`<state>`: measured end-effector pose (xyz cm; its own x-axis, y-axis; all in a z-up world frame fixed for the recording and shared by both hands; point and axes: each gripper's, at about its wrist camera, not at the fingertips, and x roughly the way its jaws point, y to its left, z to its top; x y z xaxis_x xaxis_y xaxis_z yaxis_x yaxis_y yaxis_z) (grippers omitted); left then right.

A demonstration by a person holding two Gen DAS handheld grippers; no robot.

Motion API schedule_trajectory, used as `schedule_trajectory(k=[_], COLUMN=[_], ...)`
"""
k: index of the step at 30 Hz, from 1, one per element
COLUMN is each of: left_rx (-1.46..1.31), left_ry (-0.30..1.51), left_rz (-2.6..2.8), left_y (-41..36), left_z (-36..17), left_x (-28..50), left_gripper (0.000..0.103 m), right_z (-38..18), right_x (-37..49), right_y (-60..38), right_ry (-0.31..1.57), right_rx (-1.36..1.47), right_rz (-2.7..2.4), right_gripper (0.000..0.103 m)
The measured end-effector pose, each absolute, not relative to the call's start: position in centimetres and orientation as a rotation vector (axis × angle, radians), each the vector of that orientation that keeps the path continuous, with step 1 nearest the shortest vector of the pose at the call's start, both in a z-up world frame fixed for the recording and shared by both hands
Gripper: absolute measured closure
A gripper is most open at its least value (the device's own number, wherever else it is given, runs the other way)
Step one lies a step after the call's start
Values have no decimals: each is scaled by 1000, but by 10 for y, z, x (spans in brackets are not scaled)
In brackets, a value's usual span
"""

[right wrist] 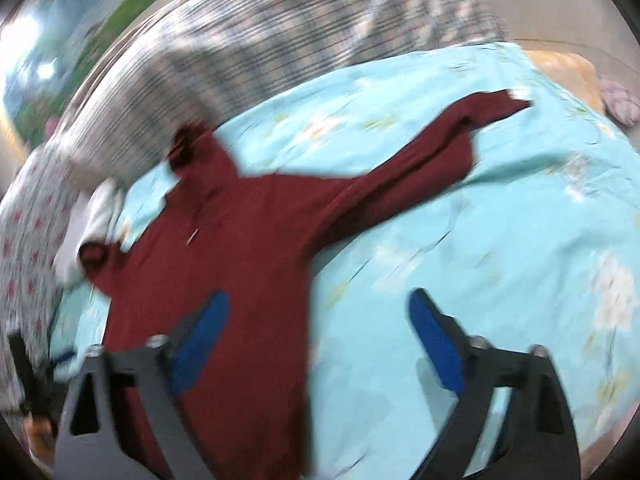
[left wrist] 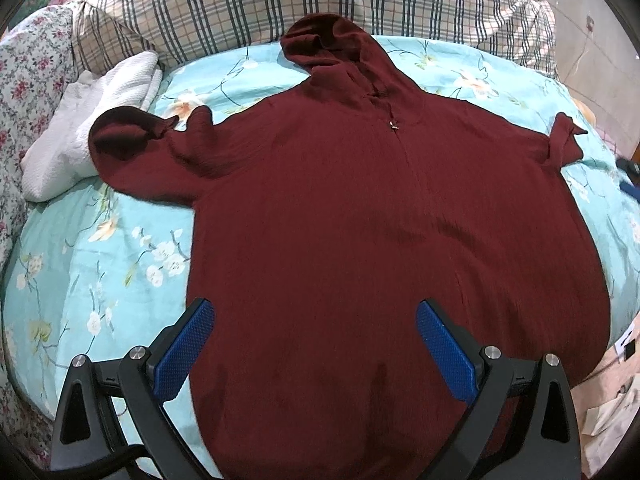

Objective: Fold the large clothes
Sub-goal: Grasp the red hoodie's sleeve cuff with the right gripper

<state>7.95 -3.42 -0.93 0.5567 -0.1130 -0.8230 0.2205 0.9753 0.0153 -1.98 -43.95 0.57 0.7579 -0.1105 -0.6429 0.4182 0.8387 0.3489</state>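
Currently a dark red knitted hooded sweater [left wrist: 360,220] is laid flat, front side up, on the bed, over a light blue floral bedsheet [left wrist: 104,264]. Hood [left wrist: 332,48] is pointed toward the far edge of the bed, hem toward the near edge. Both sleeves are spread outward: one cuff [left wrist: 120,132] is rested against a white folded textured cloth [left wrist: 80,136] near the far left part of the bed, the other sleeve [right wrist: 420,160] is stretched toward the far right corner. A small metal zipper pull [left wrist: 394,126] is seen below the neckline.

A beige plaid blanket [left wrist: 280,0] is bunched along the far edge of the bed; a pink-and-white floral fabric [left wrist: 24,80] is seen at the left edge.

Left hand-held gripper [left wrist: 316,344]: blue pads spread wide, nothing clamped; it is held above the hem area, the sweater's lower body being framed between the fingers.

Right hand-held gripper [right wrist: 320,332]: view is motion-blurred. Jaws are seen apart and nothing is gripped. Its left finger [right wrist: 200,336] is seen over the sweater's right side, the other finger [right wrist: 436,340] over bare bedsheet, with the side edge of the sweater between them. Contact with the fabric cannot be told from the blurred frame.
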Motion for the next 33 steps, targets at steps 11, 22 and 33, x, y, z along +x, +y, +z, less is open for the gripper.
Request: schedule_trajectory(k=[11, 22, 33], left_rx=[141, 134, 66], left_ry=[1034, 1060, 1021], left_rz=[-215, -254, -289], left_y=[-72, -106, -86], left_z=[-29, -43, -28], left_x=[139, 179, 165], left_gripper=[2, 2, 2], right_z=[-27, -46, 44], right_x=[53, 89, 150], right_y=[-662, -749, -556], right_ry=[571, 525, 532], right_rx=[770, 842, 629], right_rz=[-606, -664, -83], right_gripper=[54, 97, 98])
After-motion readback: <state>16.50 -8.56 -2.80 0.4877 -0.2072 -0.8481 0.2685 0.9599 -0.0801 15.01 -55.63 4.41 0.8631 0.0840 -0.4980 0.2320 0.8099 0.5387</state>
